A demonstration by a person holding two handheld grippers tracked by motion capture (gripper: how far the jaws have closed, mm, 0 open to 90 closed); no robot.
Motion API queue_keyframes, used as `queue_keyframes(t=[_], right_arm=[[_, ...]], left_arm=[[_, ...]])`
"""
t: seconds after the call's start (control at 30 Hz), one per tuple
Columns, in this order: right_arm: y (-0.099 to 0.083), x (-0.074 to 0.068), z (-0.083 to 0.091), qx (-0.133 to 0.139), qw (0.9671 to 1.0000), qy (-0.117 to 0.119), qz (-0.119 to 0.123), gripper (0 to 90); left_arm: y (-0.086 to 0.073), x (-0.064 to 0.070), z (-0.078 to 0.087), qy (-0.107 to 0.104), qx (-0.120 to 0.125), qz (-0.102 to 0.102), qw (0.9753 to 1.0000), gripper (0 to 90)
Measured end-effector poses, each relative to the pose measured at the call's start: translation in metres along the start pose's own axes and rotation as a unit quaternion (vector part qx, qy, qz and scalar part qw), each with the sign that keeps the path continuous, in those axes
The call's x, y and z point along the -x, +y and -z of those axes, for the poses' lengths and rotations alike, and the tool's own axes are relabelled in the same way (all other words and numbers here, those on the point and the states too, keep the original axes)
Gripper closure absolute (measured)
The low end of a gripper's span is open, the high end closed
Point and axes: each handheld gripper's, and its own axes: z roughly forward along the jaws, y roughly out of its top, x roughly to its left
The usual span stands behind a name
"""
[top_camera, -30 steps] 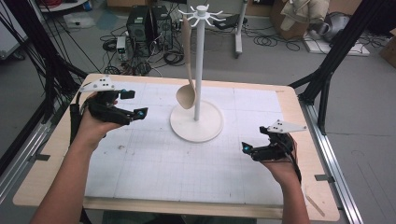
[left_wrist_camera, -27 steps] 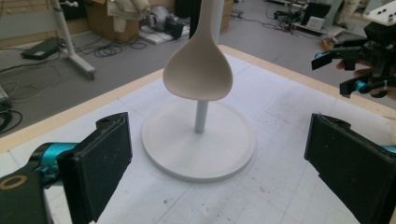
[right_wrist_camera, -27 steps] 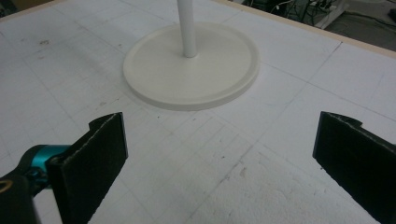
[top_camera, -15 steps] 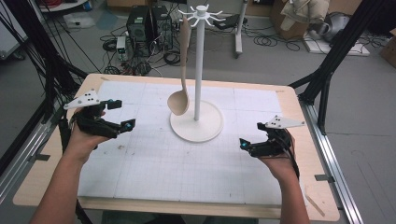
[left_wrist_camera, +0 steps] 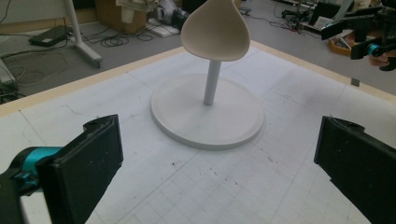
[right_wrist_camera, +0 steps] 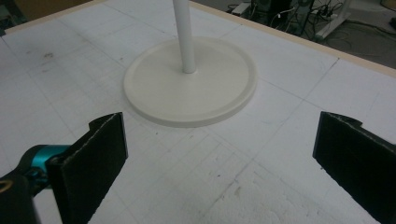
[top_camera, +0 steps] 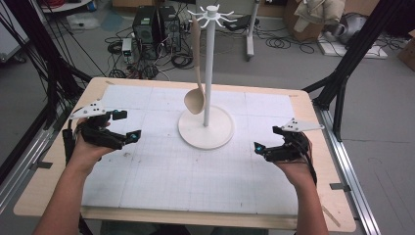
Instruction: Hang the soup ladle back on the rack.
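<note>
Spoon (top_camera: 195, 93) is hanging on the stand (top_camera: 206, 126) ahead; left gripper (top_camera: 125, 126) and right gripper (top_camera: 266, 139) are resting agape, empty; hanging looks done.

Left gripper view: spoon (left_wrist_camera: 215, 30) handle cut off at top edge, its bowl hiding part of the stand pole (left_wrist_camera: 212, 88); right gripper view: pole (right_wrist_camera: 185, 35) cropped at top, hooks out of frame.

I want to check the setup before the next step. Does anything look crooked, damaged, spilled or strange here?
Nothing stands out. The spoon hangs from a hook of the rack, which stands upright on the table. Both the left gripper and right gripper are open and hold nothing. The mat has only small dark specks.
</note>
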Motion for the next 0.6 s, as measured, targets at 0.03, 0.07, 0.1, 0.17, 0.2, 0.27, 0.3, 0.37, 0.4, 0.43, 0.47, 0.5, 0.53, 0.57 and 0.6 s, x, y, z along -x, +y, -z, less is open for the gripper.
queue_keyframes(t=[0.03,0.07,0.1,0.17,0.2,0.27,0.3,0.37,0.4,0.43,0.47,0.5,0.53,0.57,0.6], right_arm=[[-0.0004,0.0007,-0.0002,-0.002,1.0000,-0.002,-0.001,2.2],[-0.0004,0.0005,-0.0004,-0.002,1.0000,-0.003,-0.002,2.2],[-0.0003,0.0003,-0.0007,-0.001,1.0000,-0.004,-0.001,2.2],[-0.0001,-0.0005,-0.0016,-0.001,1.0000,-0.003,0.000,2.2],[-0.0002,-0.0012,-0.0022,-0.002,1.0000,-0.003,0.001,2.2],[-0.0008,-0.0016,-0.0029,-0.004,1.0000,-0.002,0.001,2.2],[-0.0010,-0.0014,-0.0030,-0.004,1.0000,-0.002,0.003,2.2],[-0.0013,-0.0014,-0.0024,-0.004,1.0000,-0.002,0.001,2.2],[-0.0013,-0.0014,-0.0019,-0.004,1.0000,-0.002,0.000,2.2],[-0.0013,-0.0015,-0.0016,-0.003,1.0000,-0.002,0.000,2.2],[-0.0013,-0.0017,-0.0013,-0.002,1.0000,-0.001,-0.001,2.2],[-0.0014,-0.0017,-0.0010,-0.002,1.0000,-0.002,0.000,2.2],[-0.0014,-0.0018,-0.0008,-0.003,1.0000,-0.002,0.000,2.2],[-0.0015,-0.0021,-0.0008,-0.003,1.0000,-0.002,0.000,2.2],[-0.0013,-0.0026,-0.0009,-0.003,1.0000,-0.002,0.001,2.2]], left_arm=[[-0.0005,0.0018,-0.0035,-0.003,-0.004,-0.003,1.0000,1.7],[-0.0008,0.0022,-0.0052,-0.004,-0.007,-0.006,1.0000,1.7],[-0.0011,0.0026,-0.0065,-0.004,-0.011,-0.008,0.9999,1.7],[-0.0016,0.0021,-0.0078,-0.003,-0.014,-0.007,0.9999,1.7],[-0.0016,0.0014,-0.0076,-0.002,-0.015,-0.007,0.9999,1.7],[-0.0016,0.0007,-0.0067,-0.002,-0.016,-0.006,0.9999,1.8],[-0.0019,0.0009,-0.0062,-0.001,-0.014,-0.004,0.9999,1.7],[-0.0024,0.0007,-0.0049,0.000,-0.015,-0.005,0.9999,1.7],[-0.0029,0.0007,-0.0046,0.001,-0.014,-0.004,0.9999,1.7],[-0.0035,0.0008,-0.0043,0.002,-0.015,-0.003,0.9999,1.7],[-0.0041,0.0007,-0.0044,0.002,-0.014,-0.003,0.9999,1.7],[-0.0048,0.0010,-0.0043,0.001,-0.015,-0.001,0.9999,1.7],[-0.0055,0.0010,-0.0044,0.002,-0.017,-0.001,0.9998,1.8],[-0.0063,0.0014,-0.0047,0.001,-0.018,0.001,0.9998,1.7],[-0.0067,0.0015,-0.0050,0.001,-0.018,0.001,0.9998,1.7]])
